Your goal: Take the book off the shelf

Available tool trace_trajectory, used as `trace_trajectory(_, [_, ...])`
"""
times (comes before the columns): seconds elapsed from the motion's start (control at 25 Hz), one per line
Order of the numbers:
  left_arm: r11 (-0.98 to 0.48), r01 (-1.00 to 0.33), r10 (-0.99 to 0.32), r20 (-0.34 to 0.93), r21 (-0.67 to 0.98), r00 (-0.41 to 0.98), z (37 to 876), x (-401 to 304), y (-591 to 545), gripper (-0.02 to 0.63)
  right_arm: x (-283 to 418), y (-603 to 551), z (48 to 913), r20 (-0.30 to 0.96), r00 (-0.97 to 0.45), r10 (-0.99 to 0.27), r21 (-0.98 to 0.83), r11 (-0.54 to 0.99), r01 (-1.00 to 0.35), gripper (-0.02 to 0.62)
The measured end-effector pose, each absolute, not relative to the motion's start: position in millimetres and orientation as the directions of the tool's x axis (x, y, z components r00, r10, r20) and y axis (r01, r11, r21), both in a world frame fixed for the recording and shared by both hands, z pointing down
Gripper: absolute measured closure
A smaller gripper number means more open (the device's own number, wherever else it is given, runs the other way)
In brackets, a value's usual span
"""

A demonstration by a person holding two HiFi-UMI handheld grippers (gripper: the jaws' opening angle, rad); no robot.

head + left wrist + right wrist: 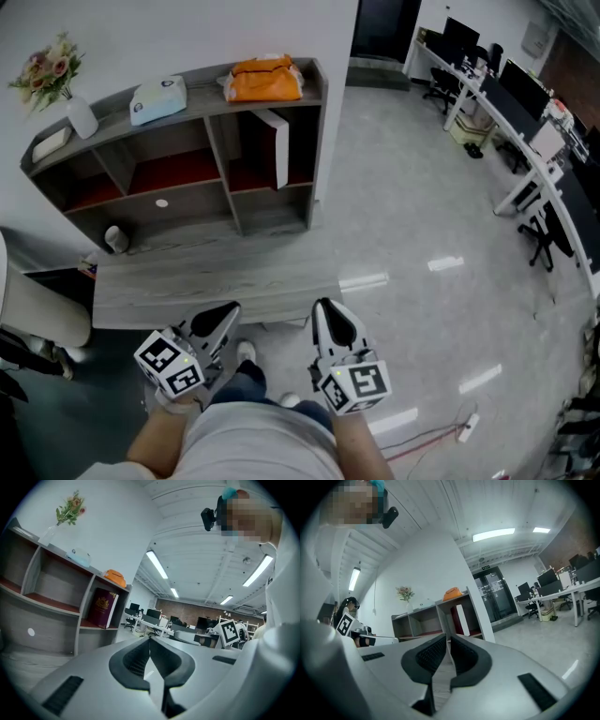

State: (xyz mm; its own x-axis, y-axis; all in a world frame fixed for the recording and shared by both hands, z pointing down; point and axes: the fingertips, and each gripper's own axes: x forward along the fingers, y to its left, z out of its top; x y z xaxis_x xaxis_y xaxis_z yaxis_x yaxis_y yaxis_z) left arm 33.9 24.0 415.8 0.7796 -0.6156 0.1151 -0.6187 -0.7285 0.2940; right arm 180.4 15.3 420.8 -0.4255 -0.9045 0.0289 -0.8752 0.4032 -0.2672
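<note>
Head view: the shelf [220, 141] stands in the upper left of the frame. The book [278, 148] is upright in the shelf's upper right compartment. Only here do the lower compartments show what they hold: a small white disc [162, 202] in the middle one and a pale cup-like thing [116, 239] at the far left. On top sit an orange bag [265, 79], a pale blue box [157, 98] and a vase of flowers [58, 80]. The left gripper [217, 330] and right gripper [328, 323] are low in the frame, well apart from the shelf.

Left gripper view: the left gripper [150, 639] has its jaws pressed together with nothing between them. Left of centre the book [102, 607] shows a maroon cover with a gold emblem.

Right gripper view: the right gripper [446, 637] also has its jaws together and empty. At centre the book [459, 619] shows its white page edge.
</note>
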Motion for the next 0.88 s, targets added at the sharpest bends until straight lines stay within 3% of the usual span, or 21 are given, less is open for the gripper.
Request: trace_trajectory(0.88, [-0.802,-0.516,-0.51,0.103,0.301,0.854,420,-65,-161,0.591,100,-198,420,0.061,-0.3,-0.952,-0.202,0.283,-0.938,0.555])
